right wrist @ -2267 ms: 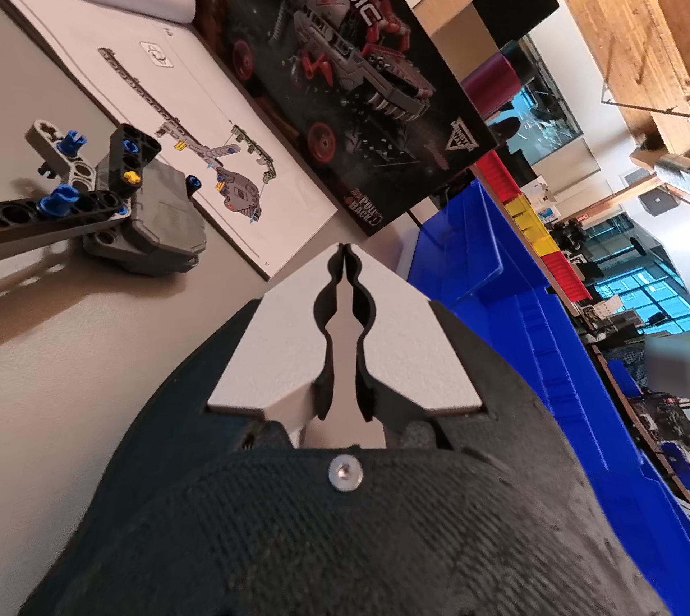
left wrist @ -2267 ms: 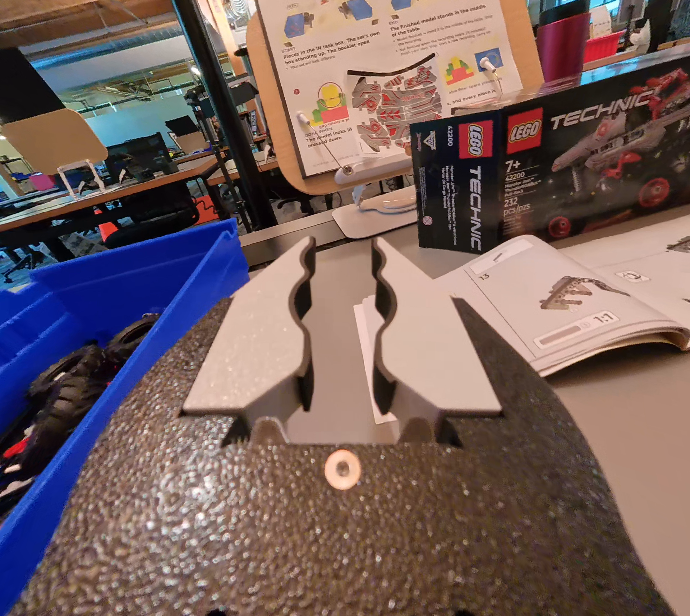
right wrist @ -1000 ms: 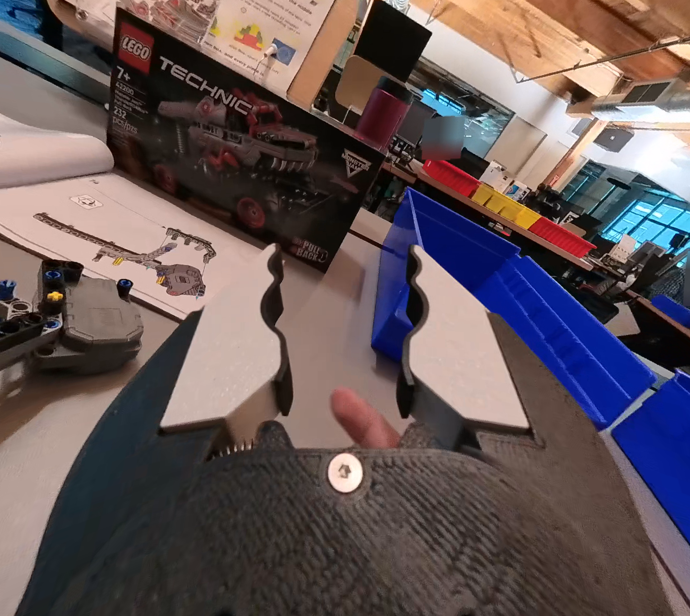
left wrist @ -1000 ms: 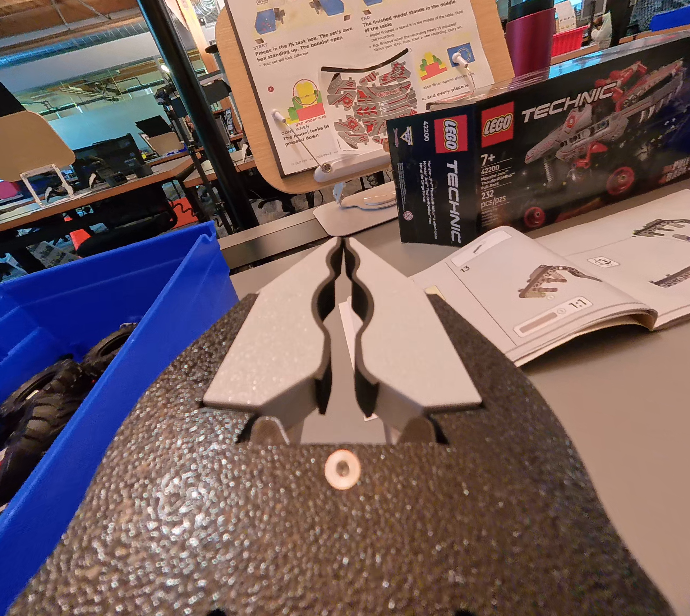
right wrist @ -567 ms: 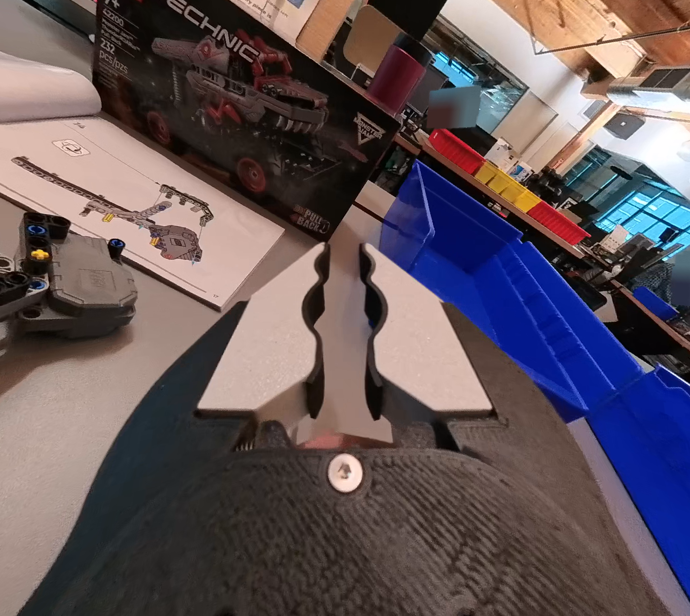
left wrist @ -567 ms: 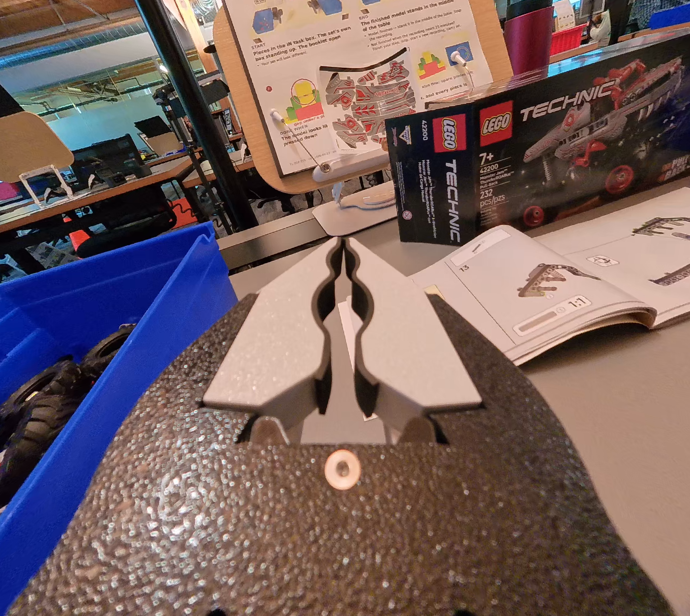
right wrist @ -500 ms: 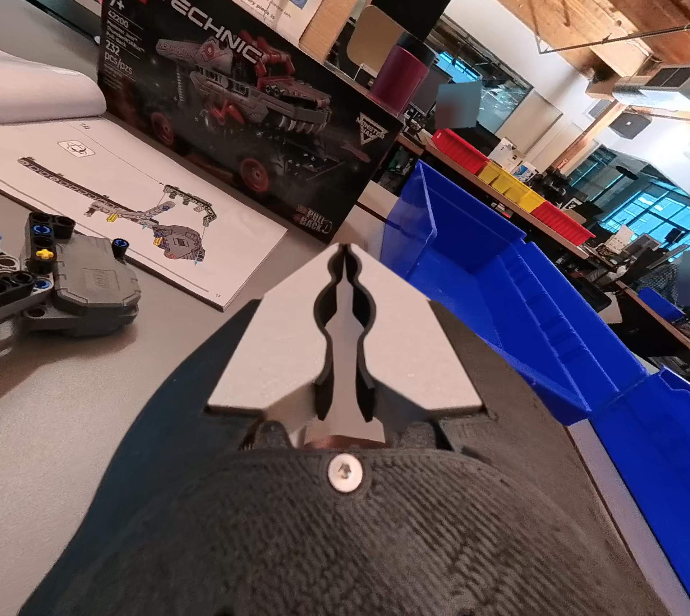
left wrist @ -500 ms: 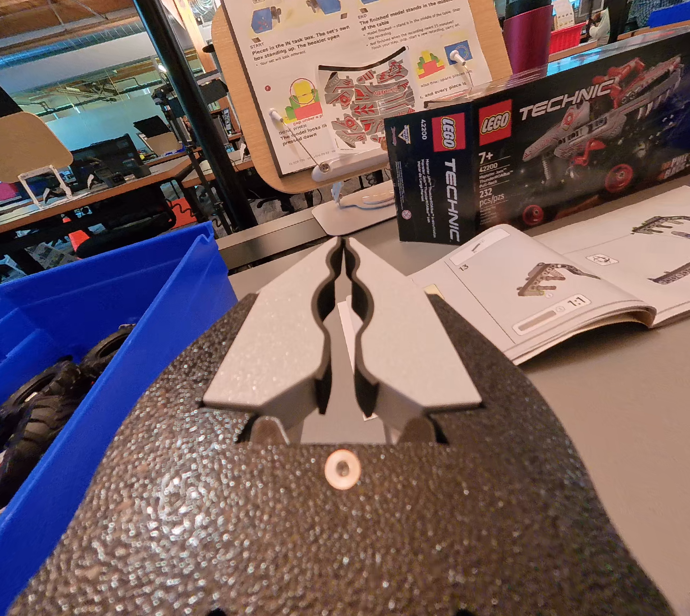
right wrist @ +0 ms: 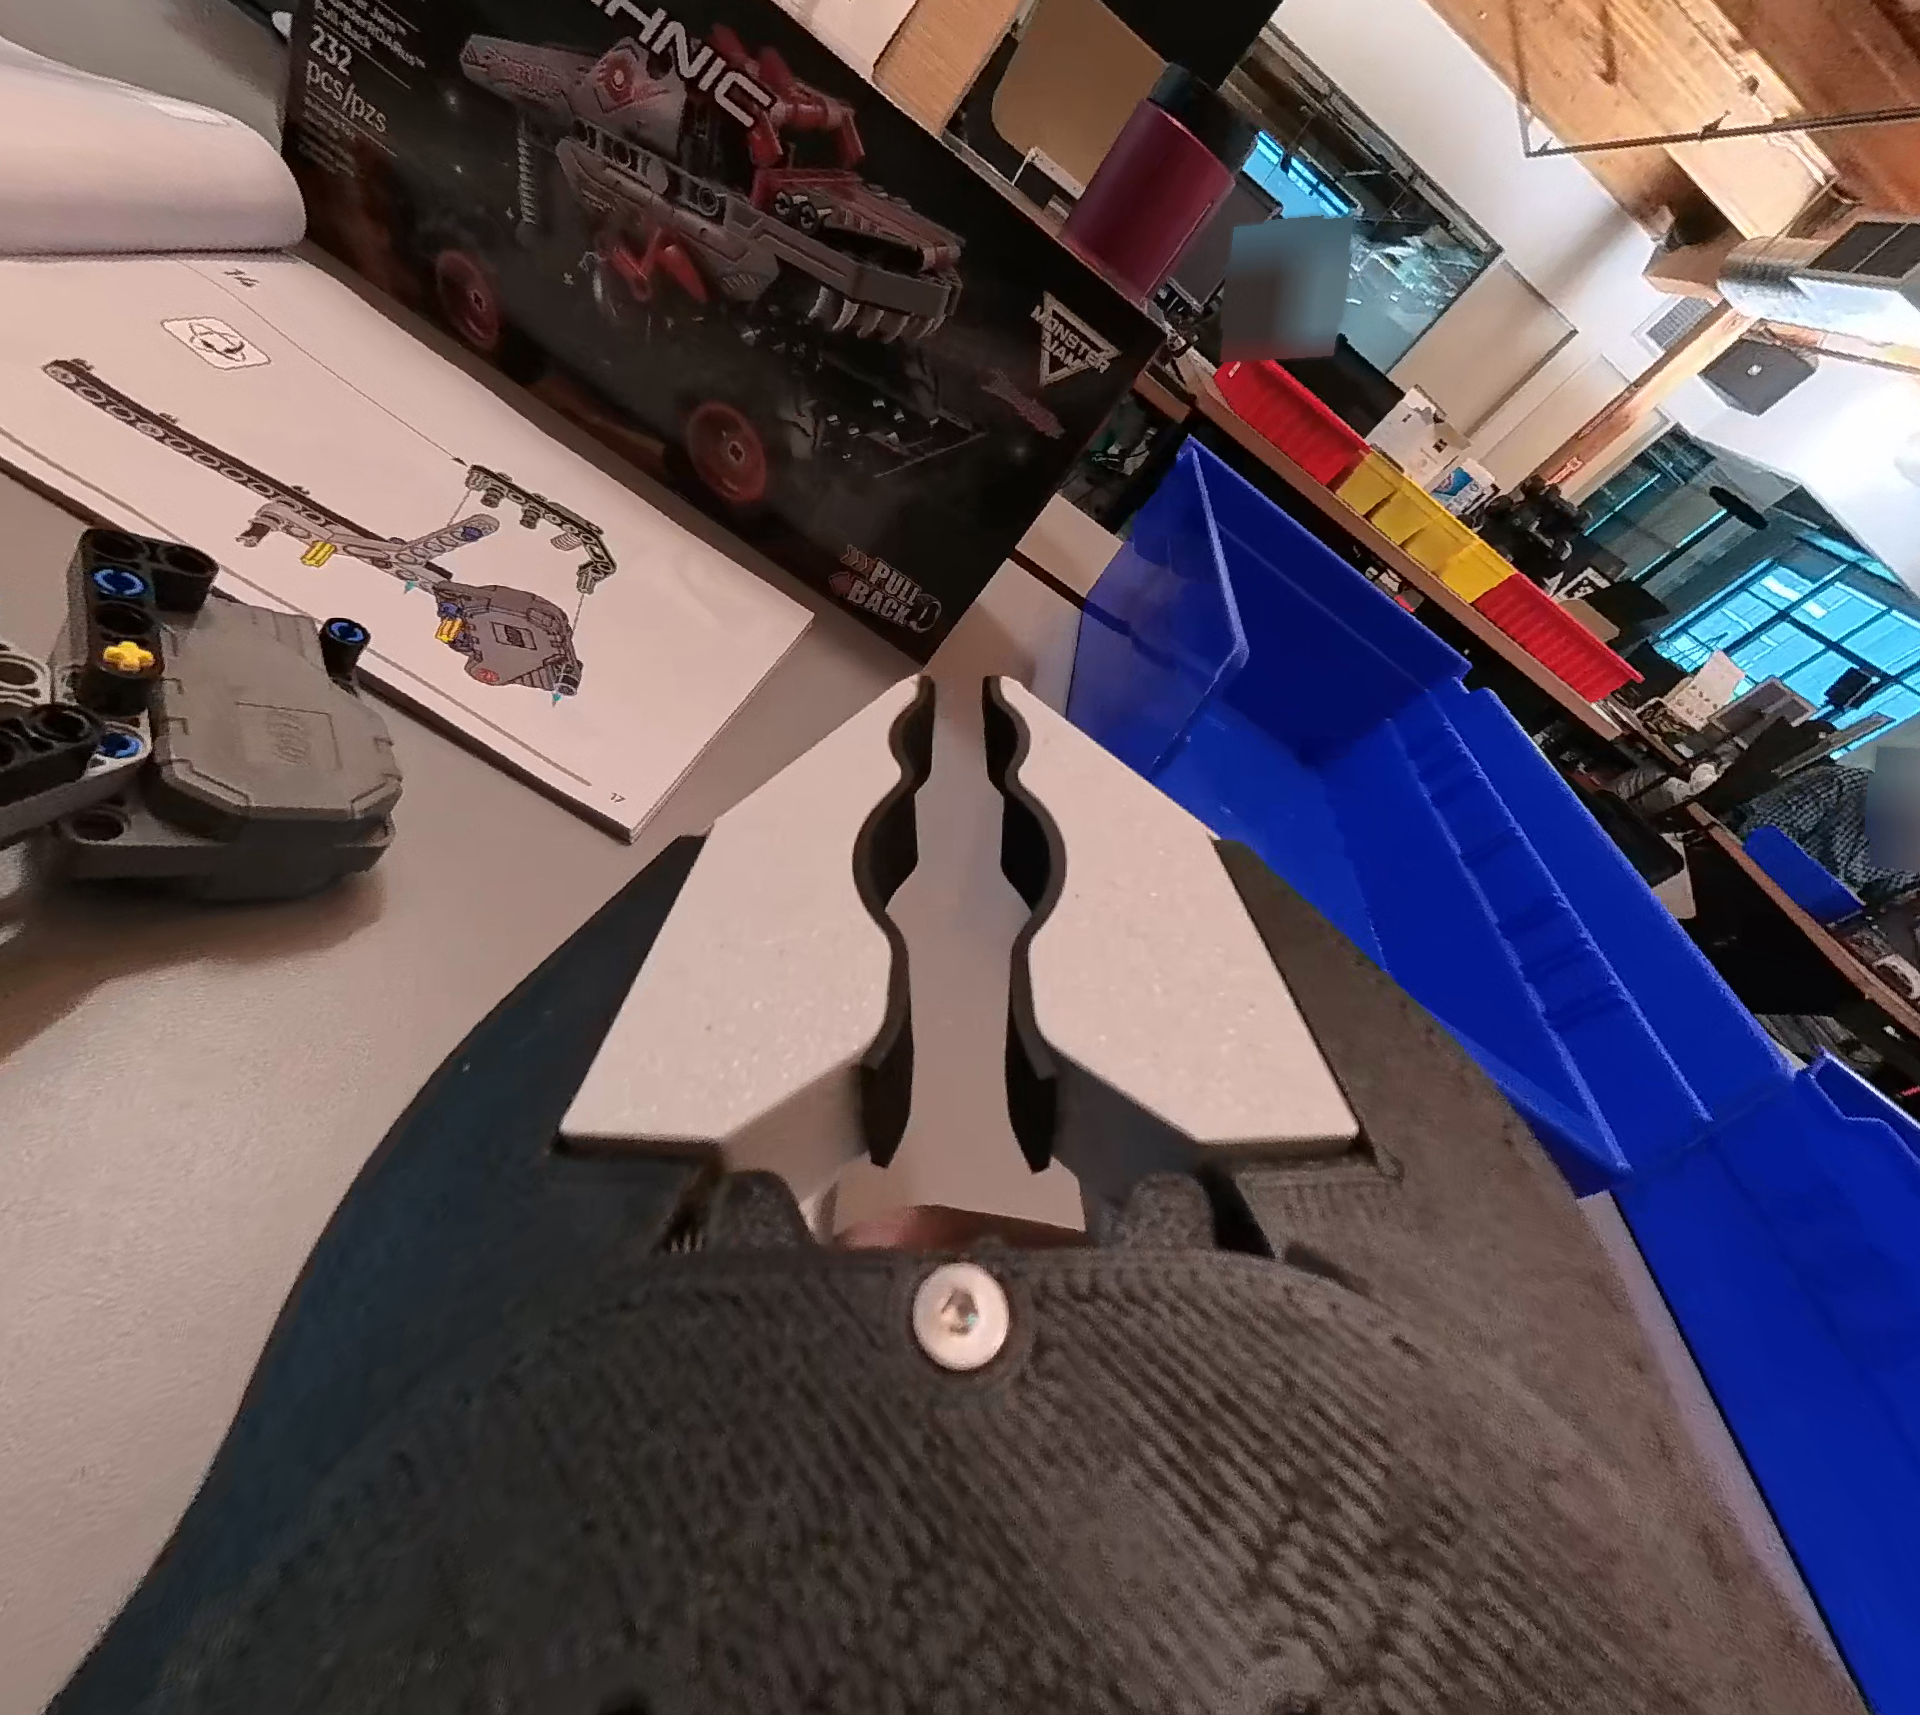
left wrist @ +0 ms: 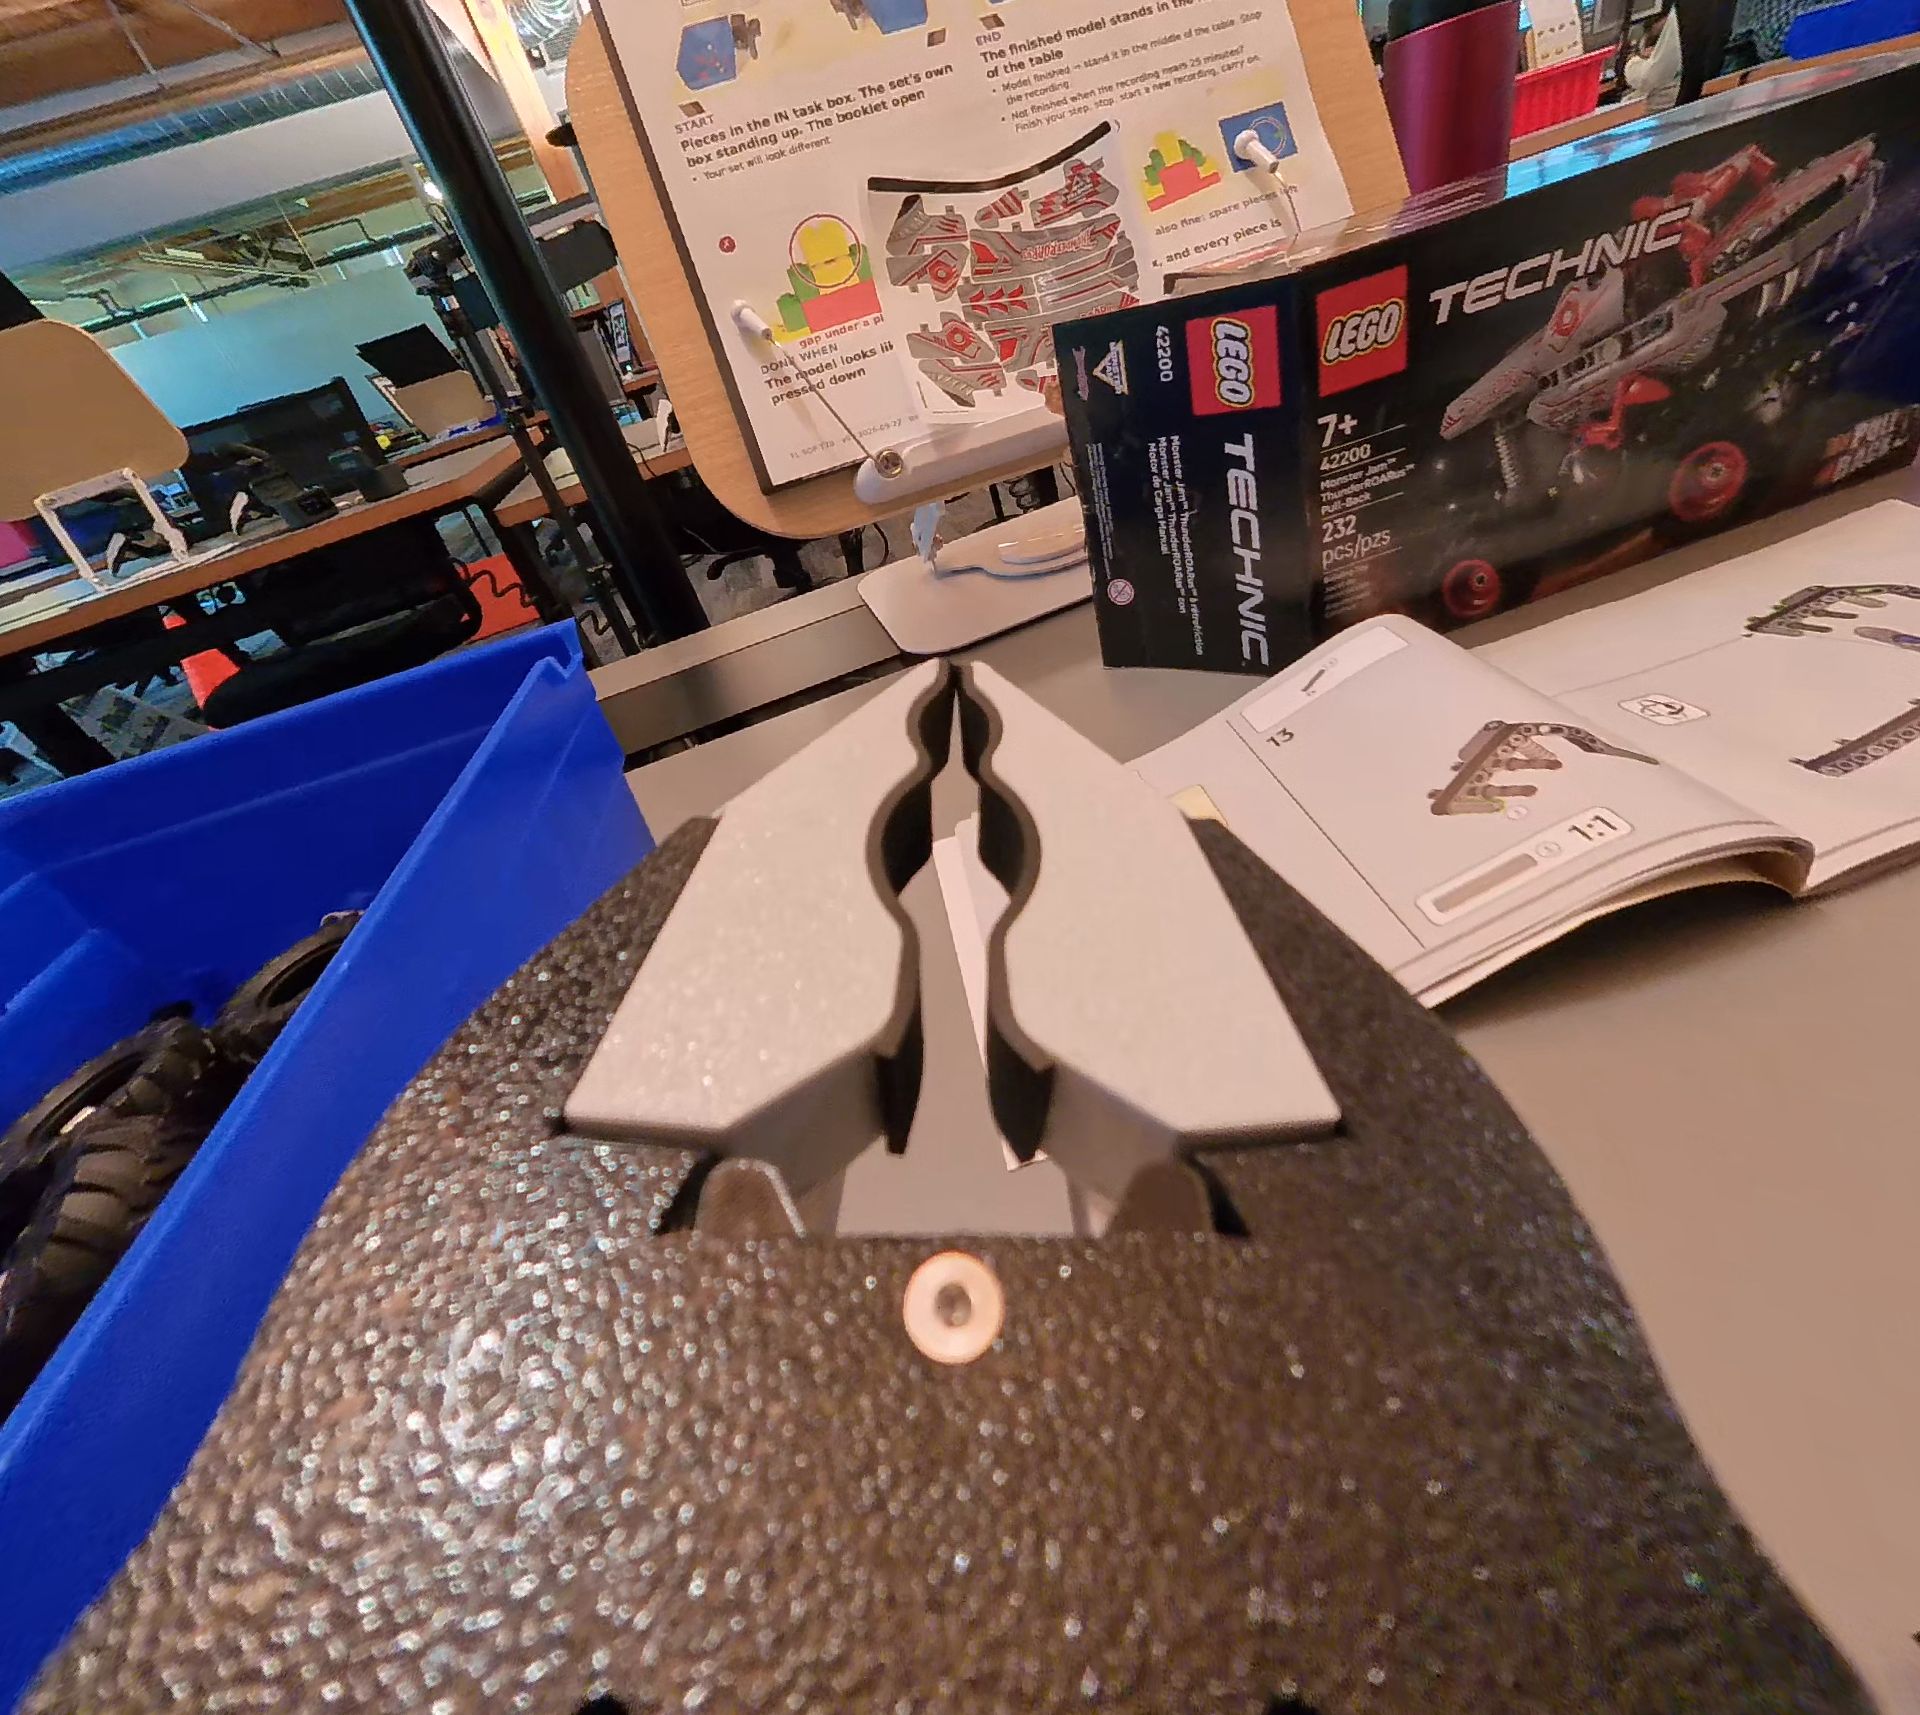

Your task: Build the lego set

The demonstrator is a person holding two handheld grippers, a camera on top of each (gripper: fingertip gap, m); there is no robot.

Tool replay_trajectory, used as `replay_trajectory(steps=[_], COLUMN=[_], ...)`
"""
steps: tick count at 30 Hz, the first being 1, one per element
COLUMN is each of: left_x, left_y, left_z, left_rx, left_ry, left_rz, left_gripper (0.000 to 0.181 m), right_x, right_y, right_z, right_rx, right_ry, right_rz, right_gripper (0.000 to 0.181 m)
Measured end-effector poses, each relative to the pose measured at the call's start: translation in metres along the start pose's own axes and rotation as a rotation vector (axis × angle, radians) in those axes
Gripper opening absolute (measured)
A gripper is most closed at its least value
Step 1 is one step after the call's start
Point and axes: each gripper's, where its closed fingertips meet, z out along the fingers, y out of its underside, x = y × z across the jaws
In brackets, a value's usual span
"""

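Now left tool (left wrist: 956, 678) clenched, empty; right tool (right wrist: 956, 691) slightly parted, empty, near partial model (right wrist: 208, 730).

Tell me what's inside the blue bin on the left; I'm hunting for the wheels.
Black rubber tyres lie piled in the blue bin against its near wall. That wall and the left gripper cover the rest of the bin's floor, so any other pieces there stay unseen.

I see the partly built model (right wrist: 208, 730) cut by left edge | black tyres (left wrist: 94, 1135) in blue bin (left wrist: 436, 917) half hidden behind its wall | booklet (left wrist: 1558, 792) right page runs off frame | white paper under left gripper (left wrist: 954, 678) mostly covered
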Motion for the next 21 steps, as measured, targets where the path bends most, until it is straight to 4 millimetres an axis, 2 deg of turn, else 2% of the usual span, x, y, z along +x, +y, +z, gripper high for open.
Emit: replay_trajectory(steps=[21], left_x=[0.0030], left_y=[0.0006], left_z=[0.0000], left_rx=[-0.004], left_ry=[0.014], left_rz=[0.009], left_gripper=[0.000], right_x=[-0.0068], right_y=[0.0013], right_z=[0.0013], right_rx=[-0.011], right_ry=[-0.030], right_rz=[-0.028], right_gripper=[0.010])
